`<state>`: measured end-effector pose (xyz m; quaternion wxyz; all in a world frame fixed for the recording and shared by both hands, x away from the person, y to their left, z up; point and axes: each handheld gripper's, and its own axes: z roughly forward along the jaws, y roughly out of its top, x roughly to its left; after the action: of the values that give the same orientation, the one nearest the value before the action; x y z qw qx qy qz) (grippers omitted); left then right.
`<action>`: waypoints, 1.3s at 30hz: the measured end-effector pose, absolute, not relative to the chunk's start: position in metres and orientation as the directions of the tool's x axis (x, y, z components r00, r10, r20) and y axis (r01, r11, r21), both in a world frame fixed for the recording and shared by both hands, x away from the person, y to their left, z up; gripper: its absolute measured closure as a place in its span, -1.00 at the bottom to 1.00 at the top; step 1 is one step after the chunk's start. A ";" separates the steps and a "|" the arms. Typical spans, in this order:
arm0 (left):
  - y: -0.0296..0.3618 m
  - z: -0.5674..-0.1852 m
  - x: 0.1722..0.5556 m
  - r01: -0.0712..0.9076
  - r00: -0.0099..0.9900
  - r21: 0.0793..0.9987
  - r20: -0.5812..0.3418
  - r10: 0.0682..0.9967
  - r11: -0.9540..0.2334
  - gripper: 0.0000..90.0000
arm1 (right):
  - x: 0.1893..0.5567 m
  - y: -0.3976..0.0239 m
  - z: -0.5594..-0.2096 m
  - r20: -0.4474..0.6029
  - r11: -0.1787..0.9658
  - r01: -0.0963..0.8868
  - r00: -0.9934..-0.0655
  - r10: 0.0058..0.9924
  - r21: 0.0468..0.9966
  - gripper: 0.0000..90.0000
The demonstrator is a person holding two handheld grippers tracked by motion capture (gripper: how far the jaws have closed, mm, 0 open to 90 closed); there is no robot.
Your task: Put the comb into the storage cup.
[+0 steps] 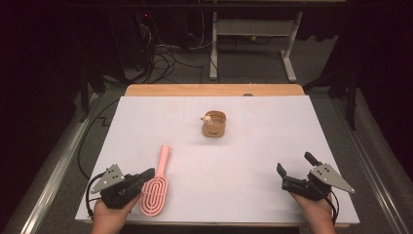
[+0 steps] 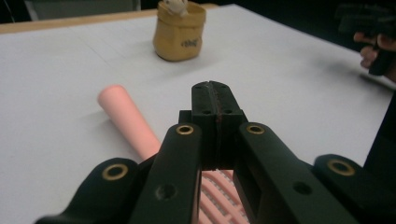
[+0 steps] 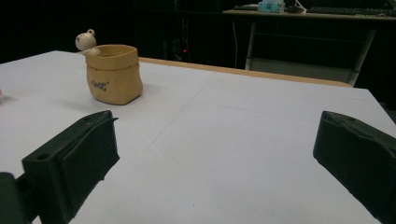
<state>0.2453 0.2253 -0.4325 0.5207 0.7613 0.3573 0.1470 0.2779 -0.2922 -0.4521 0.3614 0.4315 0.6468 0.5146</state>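
Note:
A pink hairbrush (image 1: pixel 157 187) lies on the white table sheet (image 1: pixel 243 156), head toward me and handle pointing away. My left gripper (image 1: pixel 148 172) sits at the head's left edge. In the left gripper view its jaws (image 2: pixel 215 93) are pressed together just above the hairbrush (image 2: pixel 126 116), and I see nothing between them. A small tan pot (image 1: pixel 214 124) with a little animal figure on its rim stands mid-table, farther back. My right gripper (image 1: pixel 294 163) rests open near the front right, nothing between its jaws (image 3: pixel 217 126), the tan pot (image 3: pixel 114 74) ahead to its left.
A wooden table edge (image 1: pixel 214 90) runs along the far side of the sheet. Behind it are a white desk frame (image 1: pixel 253 29) and floor cables (image 1: pixel 160 61). The other hand and its gripper (image 2: pixel 371 42) show far right in the left gripper view.

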 end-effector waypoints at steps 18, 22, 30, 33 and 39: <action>0.178 -0.446 0.235 0.450 0.791 0.713 -0.040 0.610 -0.537 0.97 | 0.277 -0.297 -0.451 -0.013 0.081 0.180 -0.350 0.937 0.980 -0.99; 0.178 -0.445 0.236 0.457 0.785 0.696 -0.022 0.620 -0.554 0.97 | 0.277 -0.298 -0.451 -0.012 0.080 0.180 -0.349 0.937 0.980 -0.99; 0.187 -0.445 0.239 0.481 0.761 0.670 0.002 0.649 -0.566 0.97 | 0.277 -0.298 -0.451 -0.011 0.077 0.179 -0.346 0.938 0.981 -0.99; 0.196 -0.443 0.241 0.495 0.744 0.676 -0.007 0.668 -0.545 0.97 | 0.277 -0.299 -0.451 -0.008 0.074 0.180 -0.346 0.938 0.981 -0.99; 0.213 -0.443 0.246 0.519 0.719 0.685 -0.027 0.694 -0.511 0.97 | 0.277 -0.299 -0.451 -0.005 0.072 0.180 -0.346 0.938 0.981 -0.99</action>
<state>0.2456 0.2129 -0.4428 0.3464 0.8600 0.3528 0.1264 0.2772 -0.2991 -0.4508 0.3649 0.4406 0.6347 0.5196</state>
